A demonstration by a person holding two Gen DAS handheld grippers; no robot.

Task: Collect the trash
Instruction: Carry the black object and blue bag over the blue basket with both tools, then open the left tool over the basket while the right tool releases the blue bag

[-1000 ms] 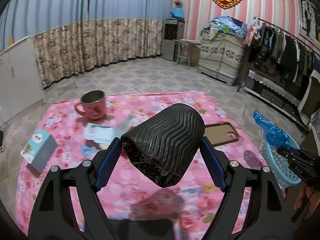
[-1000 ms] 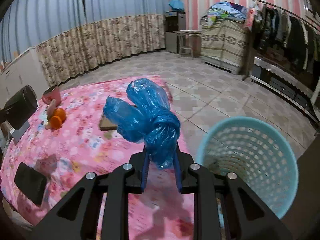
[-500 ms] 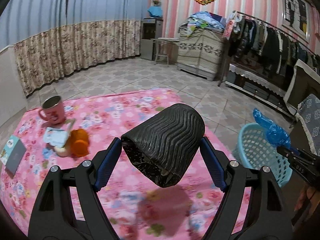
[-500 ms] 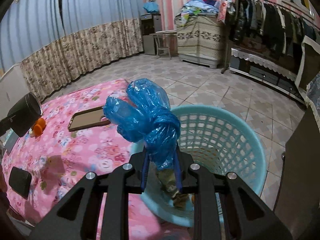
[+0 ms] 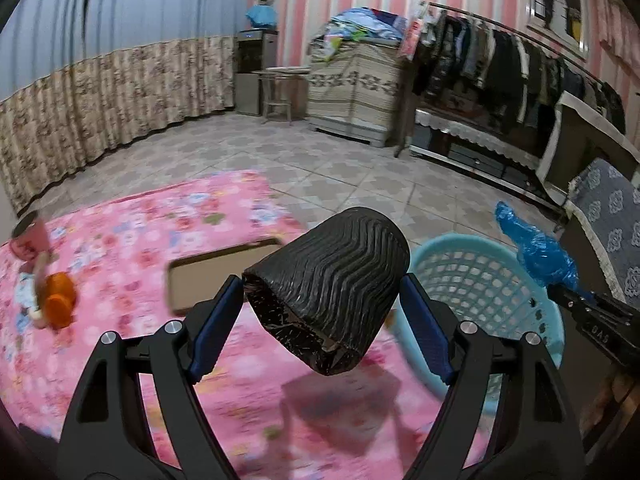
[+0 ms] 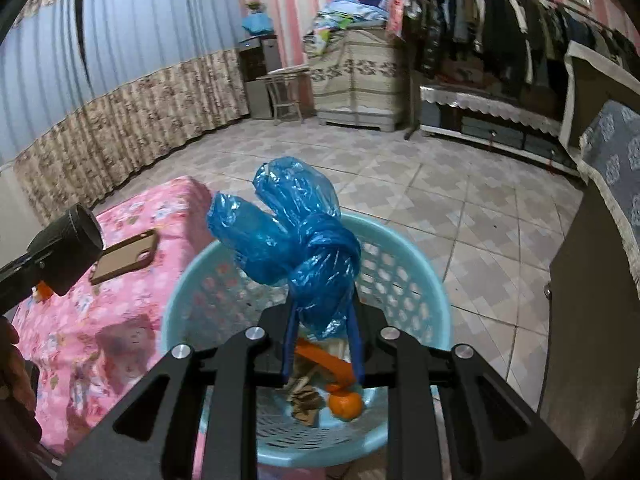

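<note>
My left gripper (image 5: pixel 322 312) is shut on a black ribbed paper cup (image 5: pixel 332 284), held on its side above the pink floral tablecloth (image 5: pixel 132 240), just left of the light blue laundry-style basket (image 5: pixel 480 280). The cup (image 6: pixel 66 250) also shows at the left of the right wrist view. My right gripper (image 6: pixel 322 344) is shut on a knotted blue plastic bag (image 6: pixel 296 236) and hangs over the basket (image 6: pixel 404 276). Orange peel (image 6: pixel 344 402) and brown scraps lie on the basket's floor. The blue bag (image 5: pixel 536 248) appears over the basket's far rim in the left wrist view.
A brown phone case (image 5: pixel 216 276) lies on the cloth near the cup. An orange item (image 5: pixel 58 304) and a pink mug (image 5: pixel 28 236) sit at the far left. A dark cabinet (image 6: pixel 592 300) stands right of the basket. Tiled floor lies beyond.
Both grippers have swung right, away from the table's middle toward the basket. The blue bag went from beside the basket to above its opening. The cup moved from mid-table to the table's right edge.
</note>
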